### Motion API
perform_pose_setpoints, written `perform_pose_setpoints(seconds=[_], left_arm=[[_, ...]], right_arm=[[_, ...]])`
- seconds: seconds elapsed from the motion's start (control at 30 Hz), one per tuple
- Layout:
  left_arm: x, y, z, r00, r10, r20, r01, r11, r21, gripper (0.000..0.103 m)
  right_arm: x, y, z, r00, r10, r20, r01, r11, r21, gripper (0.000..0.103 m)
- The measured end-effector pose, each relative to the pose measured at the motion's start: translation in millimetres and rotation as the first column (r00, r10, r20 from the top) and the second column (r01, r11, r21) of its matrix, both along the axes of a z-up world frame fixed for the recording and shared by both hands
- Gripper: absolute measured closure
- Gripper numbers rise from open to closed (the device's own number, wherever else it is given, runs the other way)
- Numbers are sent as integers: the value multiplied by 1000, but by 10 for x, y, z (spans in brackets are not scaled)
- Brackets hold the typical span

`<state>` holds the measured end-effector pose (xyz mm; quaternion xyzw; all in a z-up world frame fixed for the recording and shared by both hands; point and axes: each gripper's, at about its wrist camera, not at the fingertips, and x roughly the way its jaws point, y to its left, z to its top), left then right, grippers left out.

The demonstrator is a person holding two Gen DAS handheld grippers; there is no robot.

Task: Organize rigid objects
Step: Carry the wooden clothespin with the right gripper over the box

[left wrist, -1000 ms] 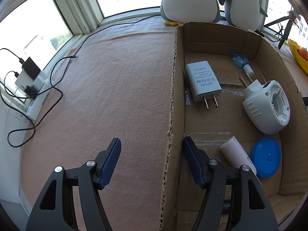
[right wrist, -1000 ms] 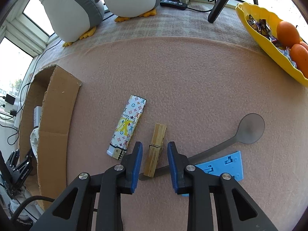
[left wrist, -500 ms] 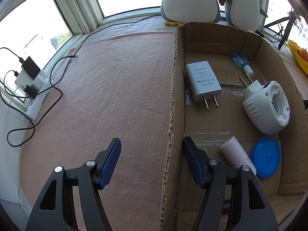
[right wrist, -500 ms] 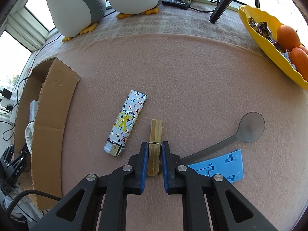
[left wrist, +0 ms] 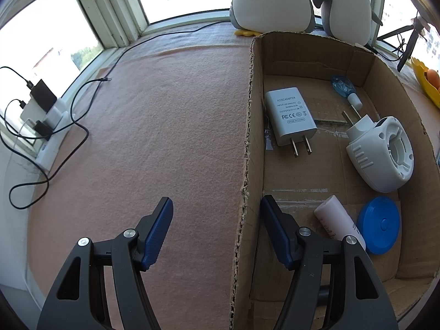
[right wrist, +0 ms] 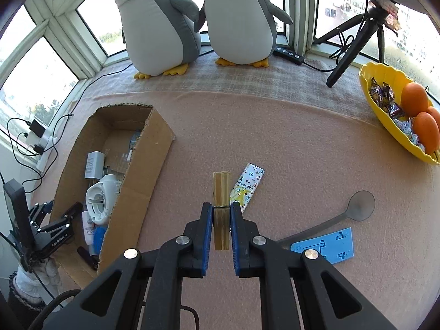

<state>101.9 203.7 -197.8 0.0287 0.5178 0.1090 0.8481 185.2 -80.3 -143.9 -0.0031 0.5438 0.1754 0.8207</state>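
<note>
Right wrist view: our right gripper (right wrist: 221, 221) fingers clamp the wooden clothespin (right wrist: 221, 192); we should carry it level over the brown cardboard box (right wrist: 137, 181) wall, past the half-open, empty left gripper (left wrist: 217, 220).

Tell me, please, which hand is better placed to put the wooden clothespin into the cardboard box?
Right. The right gripper is already shut on the wooden clothespin, with the cardboard box open to its left. The left gripper is open and holds nothing, straddling the box's wall.

This is a home, at a bay window high above city buildings. Two plush grey-and-white penguins (right wrist: 162, 27) sit on the sill, and a yellow scalloped bowl of oranges and sweets (right wrist: 385, 79) rests on the pink-felt-covered counter (right wrist: 275, 137).
</note>
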Motion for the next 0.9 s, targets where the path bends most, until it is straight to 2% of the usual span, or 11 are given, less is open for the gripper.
perform_pose_setpoints(seconds=[0.43,0.7,0.9], left_arm=[[6,-6,-6,1000,5,-1,-5,1000,-7,36],[7,3,-1,1000,6,0,-6,1000,-9,36],[5,15,-3,1000,10,1,-10,1000,-13,36]], right_arm=[[-363,701,274,982,186,34,-188,981,52,91],[-656,1133,131,953,303,11,-304,952,28,91],[-758,1351,-25,939,343,-11,-343,939,7,91]])
